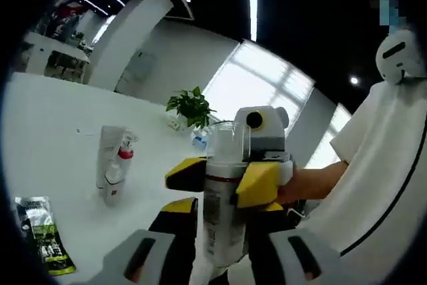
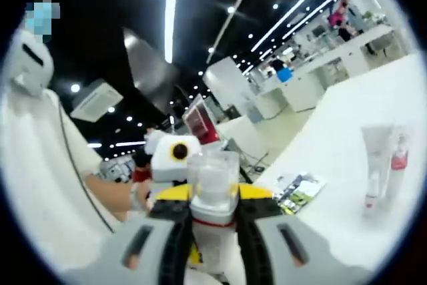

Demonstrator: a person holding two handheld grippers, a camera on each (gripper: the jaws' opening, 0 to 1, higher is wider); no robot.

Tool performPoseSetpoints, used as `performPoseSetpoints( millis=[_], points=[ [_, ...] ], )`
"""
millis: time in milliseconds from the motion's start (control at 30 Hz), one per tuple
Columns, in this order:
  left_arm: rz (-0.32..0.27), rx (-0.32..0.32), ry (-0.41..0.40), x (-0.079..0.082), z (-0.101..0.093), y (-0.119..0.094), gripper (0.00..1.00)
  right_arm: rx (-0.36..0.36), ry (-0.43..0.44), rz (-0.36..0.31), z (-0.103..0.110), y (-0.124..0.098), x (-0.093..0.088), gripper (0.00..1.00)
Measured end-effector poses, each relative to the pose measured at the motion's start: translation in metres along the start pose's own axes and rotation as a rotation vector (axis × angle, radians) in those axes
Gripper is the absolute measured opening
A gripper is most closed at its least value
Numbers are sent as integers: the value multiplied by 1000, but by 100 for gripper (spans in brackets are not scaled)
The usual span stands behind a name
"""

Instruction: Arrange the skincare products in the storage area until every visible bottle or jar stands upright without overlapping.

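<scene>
In the left gripper view, a tall white bottle with a clear plastic cap and a red band under it point(image 1: 222, 205) stood upright between the black and yellow jaws of the left gripper point(image 1: 219, 248), which pinched its lower body. Higher on the same bottle, the yellow-padded jaws of the right gripper point(image 1: 223, 177) came in from the right and pressed against its neck on both sides. A person's hand point(image 1: 310, 183) and a white sleeve point(image 1: 373, 165) sat behind that gripper.

On the white table point(image 1: 53, 131), well apart to the left, a white squeeze tube point(image 1: 107, 155) stood upright, with a small white spray bottle with a red collar point(image 1: 119, 168) just beside it. A flat green and black sachet point(image 1: 43, 235) lay near the table's edge. A green potted plant point(image 1: 190, 106) sat farther back.

In the right gripper view, the same bottle point(image 2: 213, 211) was clamped between the right gripper's point(image 2: 213, 248) jaws, with the left gripper point(image 2: 175, 195) gripping it from behind. The tube point(image 2: 375, 161), the spray bottle point(image 2: 397, 161) and the sachet point(image 2: 298, 191) were on the table point(image 2: 347, 225) to the right.
</scene>
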State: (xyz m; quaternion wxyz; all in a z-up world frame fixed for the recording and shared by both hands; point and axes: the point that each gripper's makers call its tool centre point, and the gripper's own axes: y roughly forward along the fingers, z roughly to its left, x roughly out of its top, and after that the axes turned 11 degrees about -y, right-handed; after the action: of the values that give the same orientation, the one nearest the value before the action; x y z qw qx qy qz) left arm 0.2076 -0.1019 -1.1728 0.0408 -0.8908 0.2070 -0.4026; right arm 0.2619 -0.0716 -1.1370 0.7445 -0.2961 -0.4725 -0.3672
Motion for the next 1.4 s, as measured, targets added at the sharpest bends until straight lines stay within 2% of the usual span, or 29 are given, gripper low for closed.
performPoseSetpoints(
  millis=[33,133,167,200,233,267,367,500,567,667,800,900,967,1100,1233,1267,1333,1400],
  points=[
    [3,40,29,1,2,2,31,-42,-1,8,-5,0,0,23],
    [35,139,112,-1,8,6,30,-90,-39,19,-7,1,1,23],
    [44,153,148,-2,8,7,28,-124,-76,41,-8,4,-1,22],
    [53,166,183,-3,8,7,26,-124,-80,43,-7,5,-1,22],
    [51,192,202,-3,9,8,25,-139,-93,42,-7,7,1,23],
    [19,233,224,1,13,7,25,-152,-112,48,-9,7,1,23],
    [-15,235,138,4,12,4,23,-147,-100,60,-9,9,4,23],
    [-14,228,130,12,8,-4,22,-117,-62,38,-4,11,13,23],
    [-30,214,115,19,6,-9,22,-87,-59,3,-1,14,23,24],
    [-89,158,25,34,1,-15,22,-66,-35,-22,1,20,37,25],
    [-159,71,-81,54,-7,-25,22,-22,-89,-56,9,16,55,28],
    [-183,41,-82,64,-9,-34,22,-19,-69,-81,8,11,62,31],
    [-192,-25,-75,73,-15,-40,22,-6,-79,-121,7,1,72,32],
    [-157,-47,-66,74,-16,-36,22,-7,-82,-110,5,-5,74,31],
    [-58,-96,-1,65,-25,-19,22,-2,-100,-109,9,-16,75,31],
    [-45,-103,23,63,-26,-16,22,-4,-103,-106,10,-17,74,27],
    [-6,-95,29,58,-27,-8,22,-19,-119,-69,9,-19,67,23],
    [40,-110,62,51,-31,-3,22,-32,-129,-57,11,-17,65,24]
  ],
)
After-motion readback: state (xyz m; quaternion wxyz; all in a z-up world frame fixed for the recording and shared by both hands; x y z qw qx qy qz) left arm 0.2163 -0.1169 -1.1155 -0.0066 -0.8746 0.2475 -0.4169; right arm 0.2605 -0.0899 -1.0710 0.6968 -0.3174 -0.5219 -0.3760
